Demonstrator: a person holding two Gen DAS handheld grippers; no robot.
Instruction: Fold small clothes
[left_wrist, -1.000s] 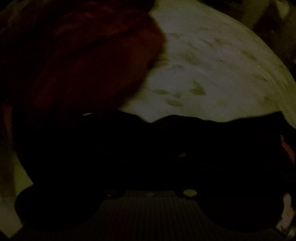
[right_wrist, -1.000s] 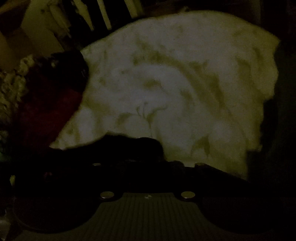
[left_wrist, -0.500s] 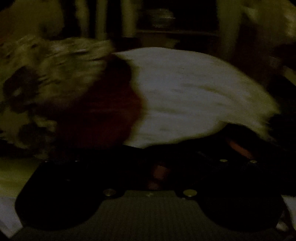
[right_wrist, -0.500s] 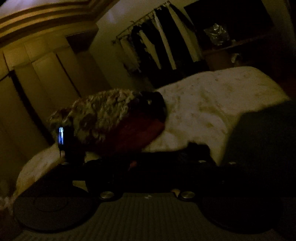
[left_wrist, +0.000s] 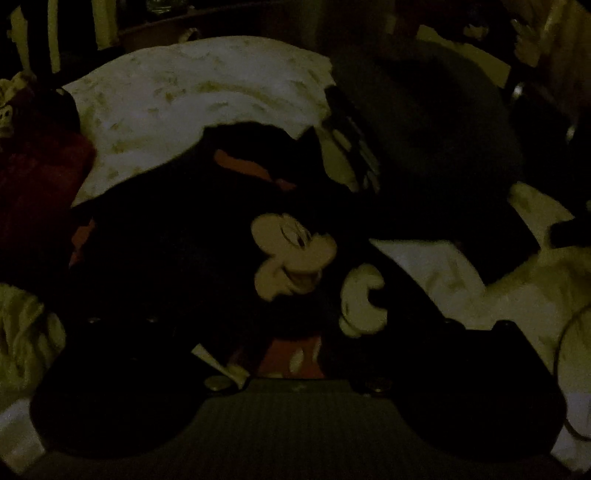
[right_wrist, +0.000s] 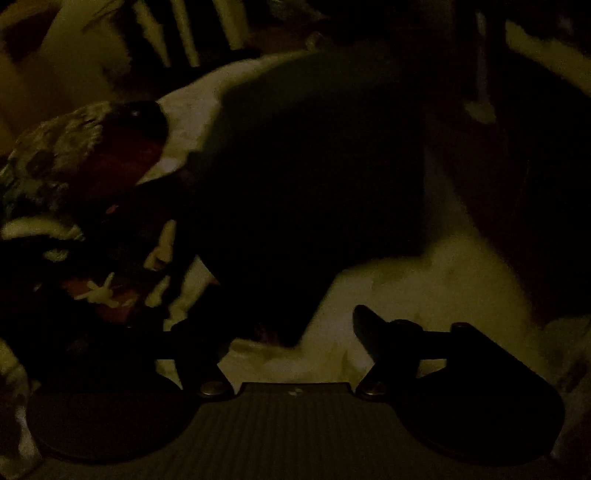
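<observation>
The scene is very dark. In the left wrist view a black small garment with a cartoon mouse print (left_wrist: 291, 254) lies on the pale bedspread (left_wrist: 184, 99) right in front of my left gripper (left_wrist: 291, 332). Its fingers are lost in the dark and I cannot tell their gap. In the right wrist view my right gripper (right_wrist: 291, 332) is open, its right fingertip (right_wrist: 365, 321) over the pale bedspread (right_wrist: 424, 295). A large dark cloth (right_wrist: 314, 184) hangs or lies just ahead, its lower edge between the fingers.
A dark red cushion (left_wrist: 37, 177) and a patterned pillow (right_wrist: 59, 144) lie at the left. A dark garment (left_wrist: 424, 129) lies to the right of the printed one. Hanging clothes (right_wrist: 184, 33) and shelves stand behind the bed.
Both grippers swung up to look across the room, then came back down. The left one now faces the printed black garment; the right one now faces a dark cloth with open fingers.
</observation>
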